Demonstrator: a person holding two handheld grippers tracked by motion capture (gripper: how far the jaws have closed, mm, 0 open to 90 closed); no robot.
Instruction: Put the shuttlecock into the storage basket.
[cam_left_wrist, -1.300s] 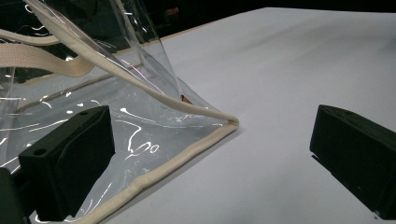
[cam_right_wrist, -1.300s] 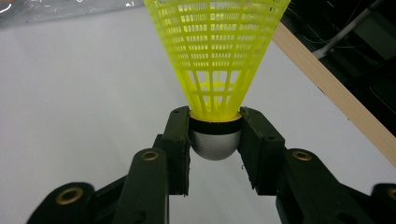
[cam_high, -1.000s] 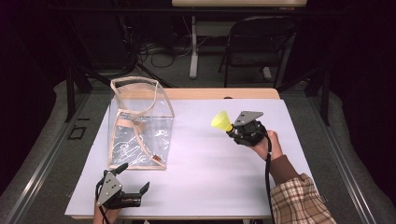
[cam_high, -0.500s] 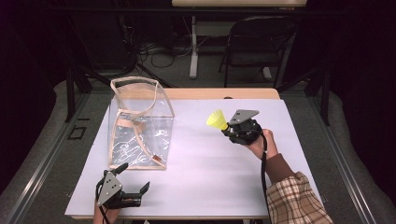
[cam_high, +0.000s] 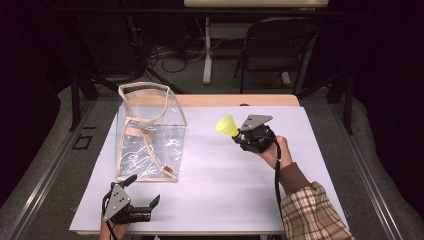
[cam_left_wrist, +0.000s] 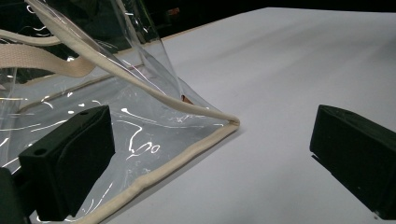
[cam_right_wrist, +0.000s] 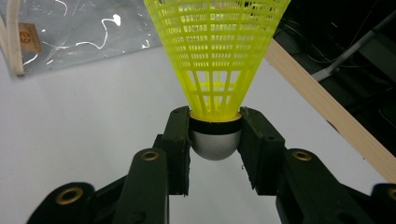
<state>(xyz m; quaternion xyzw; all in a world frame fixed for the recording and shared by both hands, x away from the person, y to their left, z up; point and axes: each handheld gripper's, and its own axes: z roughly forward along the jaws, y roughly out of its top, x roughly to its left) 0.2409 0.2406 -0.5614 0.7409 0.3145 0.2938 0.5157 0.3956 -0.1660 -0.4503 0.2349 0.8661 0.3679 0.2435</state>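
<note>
Bench (cam_high: 210, 195): white, dark room behind.
Right gripper (cam_high: 239, 136): you clamp the shuttlecock (cam_high: 227, 125), clear bag (cam_high: 150, 132) lying leftward.
Left gripper (cam_high: 142, 192): yours gapes empty beside the bag.

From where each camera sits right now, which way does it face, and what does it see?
High view: above the person's side, facing forward and down on the white table; both forearms enter from below, left gripper near the clear bag, right gripper holding the yellow shuttlecock.
Left gripper view: rides the left gripper, low, looking along its open jaws at the bag's corner.
Right gripper view: rides the right gripper, jaws shut on the shuttlecock's grey cap.
Shared: both gripper views show the bag and table.
</note>
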